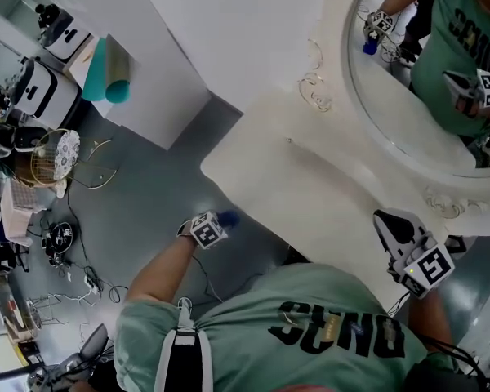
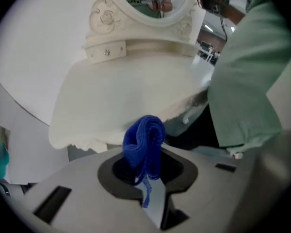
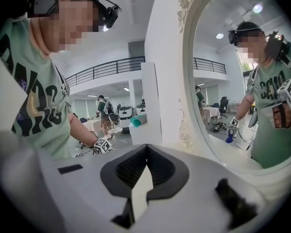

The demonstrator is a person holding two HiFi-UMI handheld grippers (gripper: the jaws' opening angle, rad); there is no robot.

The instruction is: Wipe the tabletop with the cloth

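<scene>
The blue cloth [image 2: 145, 145] is bunched up between the jaws of my left gripper [image 2: 146, 174], which is shut on it. In the head view this left gripper [image 1: 220, 221] holds the cloth [image 1: 229, 217] just off the front left edge of the cream tabletop [image 1: 310, 186], over the grey floor. The cloth does not touch the tabletop [image 2: 131, 93]. My right gripper [image 1: 385, 220] hovers by the tabletop's right front part. Its jaws are shut with nothing between them [image 3: 146, 153], and they face the mirror's frame.
An oval mirror [image 1: 425, 80] in an ornate white frame stands at the back of the table. On the floor to the left lie a wire basket [image 1: 53, 158], cables [image 1: 73, 247] and a teal roll [image 1: 106, 72]. The person's green shirt [image 1: 310, 325] fills the near side.
</scene>
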